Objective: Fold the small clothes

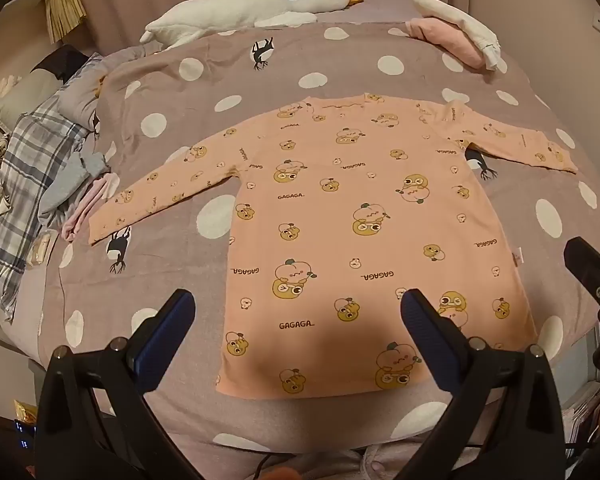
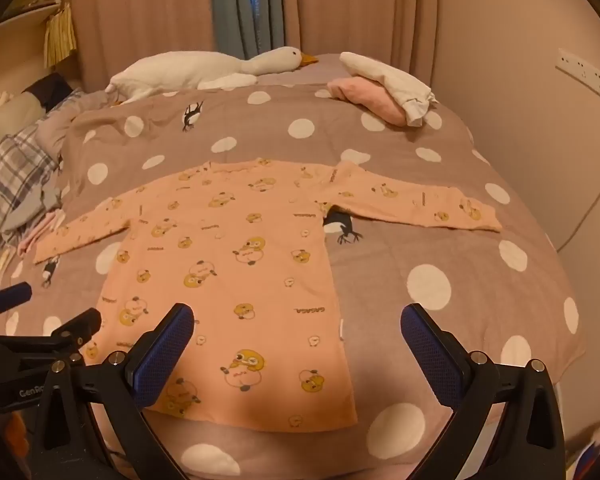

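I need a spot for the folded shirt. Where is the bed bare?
Bare quilt lies right of the peach shirt, below its right sleeve, and between the collar and plush goose. The left edge is crowded with crumpled clothes.

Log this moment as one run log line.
shirt: flat, unfolded | left gripper: open, empty | right gripper: open, empty | fold: not begun

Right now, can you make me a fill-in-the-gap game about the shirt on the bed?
1. The peach shirt lies flat with both ____ spread out.
2. The word printed all over it is ____.
3. The plush toy at the far end of the bed is a white ____.
4. The left gripper and right gripper both have their jaws ____.

Missing words: sleeves; GAGAGA; goose; open
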The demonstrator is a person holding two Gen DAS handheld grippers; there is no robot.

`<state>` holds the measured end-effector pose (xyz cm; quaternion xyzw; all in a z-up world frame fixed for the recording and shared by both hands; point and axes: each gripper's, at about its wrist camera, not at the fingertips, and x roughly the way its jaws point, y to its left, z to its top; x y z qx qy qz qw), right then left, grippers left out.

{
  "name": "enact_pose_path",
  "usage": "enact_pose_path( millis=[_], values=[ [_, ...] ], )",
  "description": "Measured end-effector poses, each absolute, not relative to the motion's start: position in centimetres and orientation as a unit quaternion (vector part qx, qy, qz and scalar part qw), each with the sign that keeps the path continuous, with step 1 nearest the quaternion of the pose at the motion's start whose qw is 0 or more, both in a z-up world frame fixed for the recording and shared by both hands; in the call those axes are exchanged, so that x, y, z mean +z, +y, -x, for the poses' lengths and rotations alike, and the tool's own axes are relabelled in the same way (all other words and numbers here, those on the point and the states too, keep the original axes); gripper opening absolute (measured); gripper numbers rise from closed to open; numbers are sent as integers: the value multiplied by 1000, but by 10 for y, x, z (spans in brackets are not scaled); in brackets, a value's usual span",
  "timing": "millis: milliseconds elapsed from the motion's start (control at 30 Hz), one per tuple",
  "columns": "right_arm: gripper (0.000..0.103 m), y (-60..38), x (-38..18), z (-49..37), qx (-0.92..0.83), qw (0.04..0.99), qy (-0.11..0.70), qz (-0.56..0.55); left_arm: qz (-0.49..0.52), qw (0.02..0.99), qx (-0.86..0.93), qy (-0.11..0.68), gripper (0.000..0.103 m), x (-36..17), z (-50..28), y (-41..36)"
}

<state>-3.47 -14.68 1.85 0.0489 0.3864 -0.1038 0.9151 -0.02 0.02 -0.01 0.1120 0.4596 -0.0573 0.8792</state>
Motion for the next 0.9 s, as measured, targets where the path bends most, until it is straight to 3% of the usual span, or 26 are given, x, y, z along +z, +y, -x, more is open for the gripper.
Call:
enact_pose_path(
  millis=[900],
  values=[
    [102, -138, 15, 33, -98, 915, 389, -39, -89, 883, -43, 460, 103, 2, -3, 17]
  ],
)
